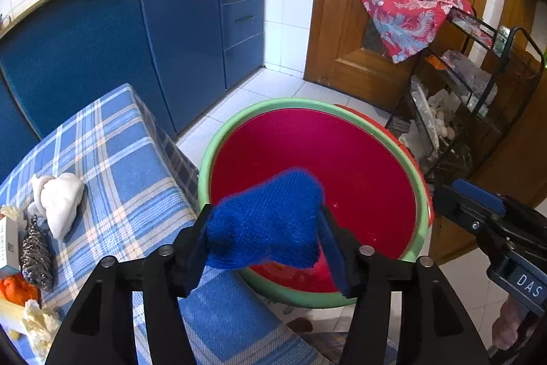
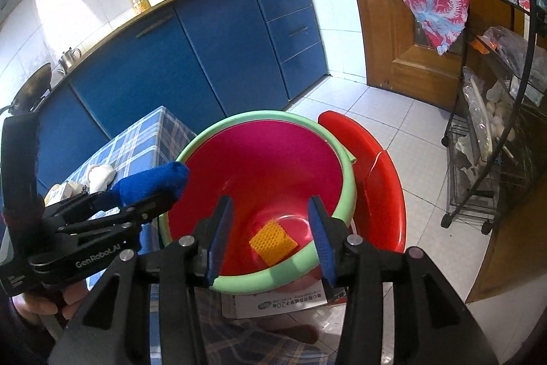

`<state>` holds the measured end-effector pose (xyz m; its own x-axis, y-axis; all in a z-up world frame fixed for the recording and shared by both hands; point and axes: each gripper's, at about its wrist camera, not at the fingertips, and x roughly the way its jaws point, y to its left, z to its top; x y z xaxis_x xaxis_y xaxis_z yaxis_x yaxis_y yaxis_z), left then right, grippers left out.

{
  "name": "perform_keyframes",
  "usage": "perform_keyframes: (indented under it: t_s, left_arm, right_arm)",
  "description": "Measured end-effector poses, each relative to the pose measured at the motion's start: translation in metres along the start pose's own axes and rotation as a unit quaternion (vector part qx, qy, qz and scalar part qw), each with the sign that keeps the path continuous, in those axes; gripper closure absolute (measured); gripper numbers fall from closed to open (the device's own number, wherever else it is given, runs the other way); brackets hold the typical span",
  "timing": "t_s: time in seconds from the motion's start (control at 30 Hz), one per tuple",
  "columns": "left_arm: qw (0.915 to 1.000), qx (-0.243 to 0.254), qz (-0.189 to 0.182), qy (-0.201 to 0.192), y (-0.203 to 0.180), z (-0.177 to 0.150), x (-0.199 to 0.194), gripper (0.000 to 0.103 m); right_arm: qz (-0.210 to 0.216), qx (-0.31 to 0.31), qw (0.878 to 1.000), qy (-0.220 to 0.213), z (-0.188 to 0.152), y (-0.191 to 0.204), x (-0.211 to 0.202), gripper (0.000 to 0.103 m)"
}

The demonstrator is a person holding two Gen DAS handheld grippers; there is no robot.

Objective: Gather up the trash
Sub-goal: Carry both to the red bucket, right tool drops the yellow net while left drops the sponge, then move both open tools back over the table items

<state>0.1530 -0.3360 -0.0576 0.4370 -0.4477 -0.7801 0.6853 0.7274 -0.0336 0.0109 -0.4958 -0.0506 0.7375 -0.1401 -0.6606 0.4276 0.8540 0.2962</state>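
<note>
A blue knitted cloth point(image 1: 266, 221) sits between the fingers of my left gripper point(image 1: 266, 211), over the near rim of the red bin with a green rim point(image 1: 205, 166). The jaws stand apart and the cloth only brushes the fingertips. In the right wrist view the cloth point(image 2: 154, 182) pokes out past the left gripper point(image 2: 160, 197) at the bin's left edge. My right gripper point(image 2: 270, 199) hangs open over the bin point(image 2: 348, 180) with nothing between its fingers. A yellow mesh sponge point(image 2: 271, 242) lies on the bin's bottom.
The plaid-covered table point(image 1: 119, 159) left of the bin carries a white crumpled tissue point(image 1: 59, 200), a steel scourer point(image 1: 36, 255), a small box point(image 1: 8, 245) and an orange scrap point(image 1: 17, 289). A red lid point(image 2: 379, 180) leans behind the bin. A wire trolley point(image 2: 478, 159) stands to the right.
</note>
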Motion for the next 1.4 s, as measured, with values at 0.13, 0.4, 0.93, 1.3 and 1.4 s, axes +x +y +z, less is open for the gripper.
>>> perform_keyframes:
  t_s: [0.13, 0.4, 0.93, 1.3, 1.4]
  left_arm:
    - [1.0000, -0.005, 0.006, 0.000, 0.003, -0.001, -0.005, 0.040]
    - [0.9994, -0.027, 0.011, -0.018, 0.018, -0.007, -0.035, 0.040]
    - [0.9895, -0.100, 0.077, -0.070, 0.088, -0.045, -0.124, 0.036]
    - [0.9765, -0.157, 0.126, -0.077, 0.150, -0.078, -0.150, 0.035]
    - [0.9712, -0.174, 0.147, -0.069, 0.171, -0.084, -0.147, 0.032]
  right_arm:
    - [0.000, 0.001, 1.000, -0.002, 0.000, 0.001, -0.002, 0.054]
    - [0.005, -0.002, 1.000, -0.007, -0.001, 0.011, -0.012, 0.054]
    - [0.057, -0.041, 0.997, -0.014, -0.012, 0.079, -0.037, 0.043]
    - [0.084, -0.072, 0.994, 0.005, -0.026, 0.130, -0.034, 0.042]
    - [0.087, -0.079, 0.993, 0.010, -0.030, 0.140, -0.031, 0.041]
